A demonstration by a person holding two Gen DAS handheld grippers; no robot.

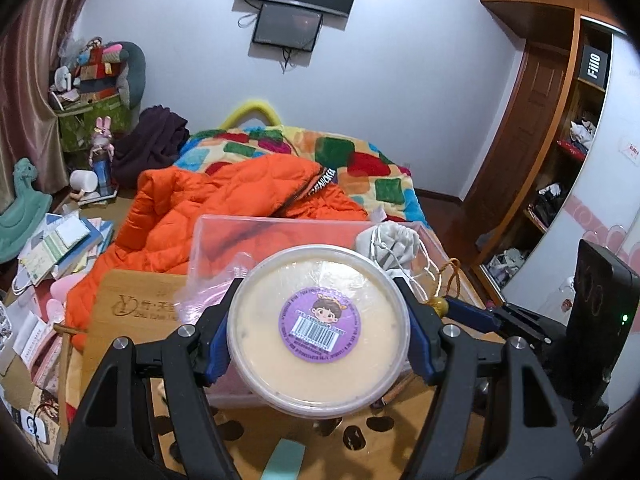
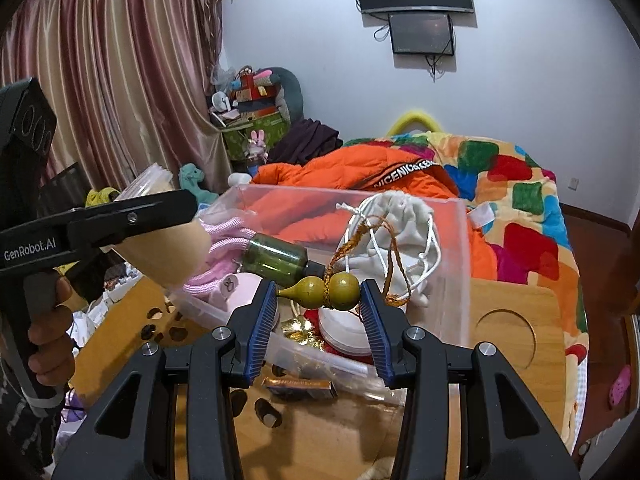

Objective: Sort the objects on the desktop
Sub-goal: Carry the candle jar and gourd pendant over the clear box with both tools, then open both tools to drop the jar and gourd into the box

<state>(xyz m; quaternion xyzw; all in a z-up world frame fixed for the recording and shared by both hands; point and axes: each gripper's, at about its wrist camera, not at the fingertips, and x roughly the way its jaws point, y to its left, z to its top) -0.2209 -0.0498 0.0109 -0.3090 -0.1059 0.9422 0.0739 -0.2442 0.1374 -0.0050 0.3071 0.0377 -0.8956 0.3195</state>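
Observation:
My left gripper point(image 1: 319, 292) is shut on a round plastic tub point(image 1: 318, 332) with a cream lid and a purple barcode sticker, held over the near edge of a clear plastic bin point(image 1: 280, 226). In the right wrist view the same tub point(image 2: 168, 252) shows from the side under the left gripper's upper finger point(image 2: 140, 216). My right gripper point(image 2: 319, 292) is shut on a small wooden gourd charm point(image 2: 328, 290) with a golden-brown cord, held above the bin's point(image 2: 460, 248) front part. A grey drawstring pouch point(image 2: 404, 220) lies in the bin.
The bin also holds a green bottle point(image 2: 276, 258), pink cord point(image 2: 228, 236) and a white round container point(image 2: 344, 326). A small brown box point(image 2: 300, 387) lies on the wooden table point(image 2: 516, 320). Behind are an orange jacket point(image 1: 224, 200) and a patchwork blanket point(image 2: 520, 200). A hand point(image 2: 48, 336) grips the left handle.

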